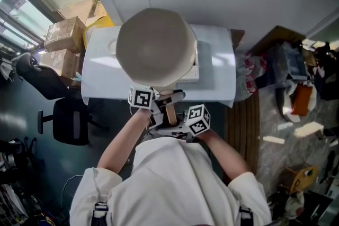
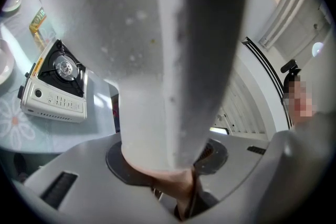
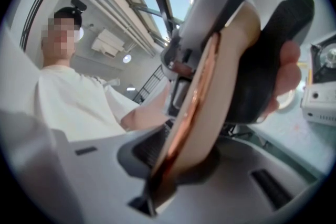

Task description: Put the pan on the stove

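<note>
Holding the pan (image 1: 156,47) in the air above the middle of the white table (image 1: 222,79), the person has the lift done and the placing not yet done. The pan's pale, speckled bowl hangs clear of the tabletop, with its handle (image 1: 170,112) reaching back over the table's near edge toward the body. The portable gas stove (image 2: 55,84) stands on the table with its burner bare. From above, only a strip of the stove shows, just past the pan's right rim. What is left, by my judgement, is to centre the bowl over the burner, lower it onto the pan support and let go.

Both grippers are clenched on the handle. The left gripper (image 1: 158,102) grasps it close to the bowl, its jaws fairly wide around the thick root. The right gripper (image 1: 175,123) grasps the copper-edged end of the handle (image 3: 210,97), its jaws set narrow.

Both forearms reach forward from the chest and meet at the handle, left ahead and right just behind it. The grippers lie roughly level, their marker cubes near each other.
</note>
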Action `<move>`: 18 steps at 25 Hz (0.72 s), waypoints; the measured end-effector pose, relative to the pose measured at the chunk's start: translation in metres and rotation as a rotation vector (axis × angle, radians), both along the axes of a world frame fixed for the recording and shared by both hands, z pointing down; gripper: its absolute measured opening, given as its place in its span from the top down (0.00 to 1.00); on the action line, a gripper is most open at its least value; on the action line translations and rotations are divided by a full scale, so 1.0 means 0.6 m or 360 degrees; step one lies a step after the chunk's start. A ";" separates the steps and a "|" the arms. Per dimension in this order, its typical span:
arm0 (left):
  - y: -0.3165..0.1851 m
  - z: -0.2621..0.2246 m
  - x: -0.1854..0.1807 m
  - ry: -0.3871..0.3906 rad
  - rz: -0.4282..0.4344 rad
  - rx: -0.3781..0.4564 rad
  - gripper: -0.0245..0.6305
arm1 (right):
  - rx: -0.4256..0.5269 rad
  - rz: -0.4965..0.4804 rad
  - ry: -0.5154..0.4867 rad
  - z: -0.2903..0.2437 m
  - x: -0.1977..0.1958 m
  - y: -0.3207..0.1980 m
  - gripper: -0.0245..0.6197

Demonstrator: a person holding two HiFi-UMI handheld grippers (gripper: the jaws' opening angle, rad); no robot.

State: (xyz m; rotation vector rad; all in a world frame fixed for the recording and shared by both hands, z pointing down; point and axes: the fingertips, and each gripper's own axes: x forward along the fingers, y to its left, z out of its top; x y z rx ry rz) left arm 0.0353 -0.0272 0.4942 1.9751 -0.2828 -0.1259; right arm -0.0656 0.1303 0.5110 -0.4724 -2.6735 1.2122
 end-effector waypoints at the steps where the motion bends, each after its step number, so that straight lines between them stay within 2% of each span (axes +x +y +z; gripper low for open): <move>1: -0.011 0.001 -0.001 0.0005 0.0016 0.0002 0.71 | -0.0002 0.0015 0.0000 0.002 -0.004 -0.012 0.84; 8: -0.078 0.014 -0.009 0.0056 0.0119 -0.0050 0.71 | -0.0025 0.0110 0.0004 0.018 -0.031 -0.092 0.84; 18: -0.162 0.049 -0.028 0.0060 0.0280 -0.0099 0.71 | -0.0097 0.0282 0.0018 0.042 -0.073 -0.195 0.84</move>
